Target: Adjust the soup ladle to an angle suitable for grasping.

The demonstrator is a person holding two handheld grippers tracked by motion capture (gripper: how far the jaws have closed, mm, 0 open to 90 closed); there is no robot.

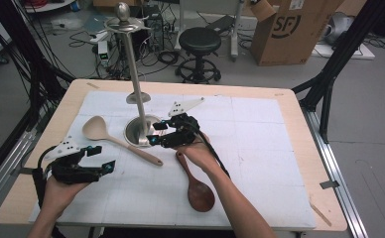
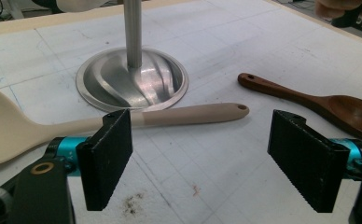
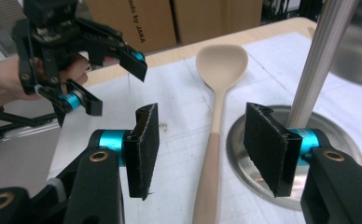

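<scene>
A: From the high view we see both tools at once: the left gripper (image 1: 100, 157) near the table's left edge, the right gripper (image 1: 157, 133) beside the metal stand (image 1: 139, 130), and the pale spoon (image 1: 118, 141) lying between them.

B: The right gripper view adds what the high one cannot: its jaws stand apart with nothing pressed between them, and the pale spoon's handle (image 3: 210, 158) lies on the table in the gap below them. The left gripper view shows its own jaws wide and empty, above the bare mat.

A: And the pale spoon's axis?

B: In the high view we read it as a diagonal: bowl up-left, handle end down-right, passing just in front of the stand's round base. The brown spoon (image 1: 196, 182) lies apart from it, handle toward the stand, bowl toward us.

A: The surface?

B: A white gridded mat (image 1: 260, 144) on a wooden table (image 1: 289, 99). Beyond it we see a grey floor, a black stool (image 1: 199, 45), tangled cables and a cardboard box (image 1: 292, 30).
</scene>
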